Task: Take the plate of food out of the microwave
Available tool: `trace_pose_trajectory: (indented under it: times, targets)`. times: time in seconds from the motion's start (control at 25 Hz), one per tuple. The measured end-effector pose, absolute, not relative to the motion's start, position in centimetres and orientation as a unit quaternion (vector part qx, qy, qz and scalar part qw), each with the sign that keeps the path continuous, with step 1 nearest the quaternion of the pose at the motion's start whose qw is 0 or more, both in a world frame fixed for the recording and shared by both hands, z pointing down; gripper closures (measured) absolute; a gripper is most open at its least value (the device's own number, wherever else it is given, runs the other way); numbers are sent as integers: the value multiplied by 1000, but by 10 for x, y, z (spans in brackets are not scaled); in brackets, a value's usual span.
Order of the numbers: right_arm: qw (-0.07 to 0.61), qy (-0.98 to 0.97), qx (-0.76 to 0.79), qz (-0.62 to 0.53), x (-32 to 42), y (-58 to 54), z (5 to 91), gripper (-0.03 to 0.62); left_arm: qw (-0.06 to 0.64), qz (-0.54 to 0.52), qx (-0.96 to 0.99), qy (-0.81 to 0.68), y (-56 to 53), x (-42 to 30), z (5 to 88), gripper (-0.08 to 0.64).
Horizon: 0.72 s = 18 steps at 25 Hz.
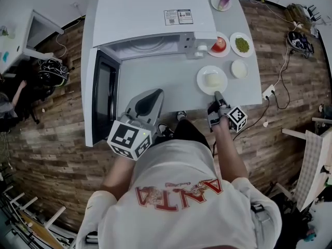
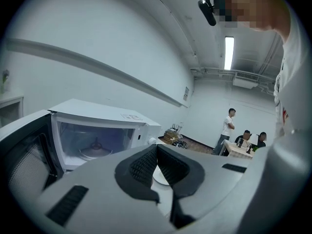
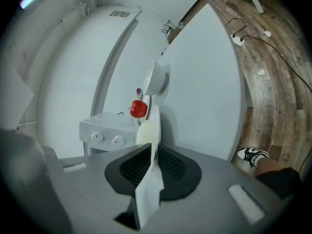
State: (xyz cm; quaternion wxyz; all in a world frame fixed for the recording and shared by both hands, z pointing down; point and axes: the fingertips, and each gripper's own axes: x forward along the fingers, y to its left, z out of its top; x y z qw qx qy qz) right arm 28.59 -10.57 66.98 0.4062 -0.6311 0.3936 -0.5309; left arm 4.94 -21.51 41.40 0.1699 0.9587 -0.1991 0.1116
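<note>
Out of the microwave (image 1: 150, 14) already: plate (image 1: 211, 80) with pale food on the table (image 1: 155, 82), at 3 o'clock from the open oven mouth and at 6 o'clock from the tomato dish (image 1: 220, 44). Right gripper (image 1: 217, 94) clenched on the plate's rim at its 6 o'clock edge, pads pinching the thin lip. Left gripper (image 1: 154, 95) closed on nothing, aimed at the empty cavity, just beside the open door (image 1: 101, 95).

Judged as the set-down step. Settle the plate flat on the table before loosening; cannot tell whether fully down at the near edge. Lower the rim gently and hold the wrist level to stop the food sliding toward 12 o'clock. Part the jaws far enough to clear the lip, then draw straight back toward 6 o'clock, without lifting or twisting. Mind the small white dish (image 1: 239, 69) at 2 o'clock from the plate: no sideways nudging. Keep the left gripper clear of the door meanwhile.
</note>
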Motion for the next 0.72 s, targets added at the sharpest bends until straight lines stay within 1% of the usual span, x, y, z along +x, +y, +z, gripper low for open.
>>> trace_pose_trajectory:
  times: [0.16,0.24,0.28,0.36,0.4,0.56,0.64,0.72]
  targets:
    - [363,416,-635,-539,286,-108,668,532,180,107,956,-206,-218,46,416,551]
    - [328,426,-640,-549,284,-110,670,489,182,104,956,-207,-218,46,416,551]
    - [304,434,-643,-553,282,-110,671,478,183,104,956,-207,-218,47,416,551]
    - [244,457,-651,-555,278,-112,673,446,185,102,955,-206,-217,47,416,551]
    - [204,472,-656,-552,275,-112,674,443,187,100,955,-205,-216,48,417,551]
    - [9,525,-669,-525,264,-107,682,439,200,92,954,-205,-215,47,417,551]
    - [-44,532,-671,-515,262,-103,684,439,204,88,953,-208,-215,46,416,551]
    - [-65,532,-672,-510,261,-99,684,440,205,83,952,-212,-216,44,415,551]
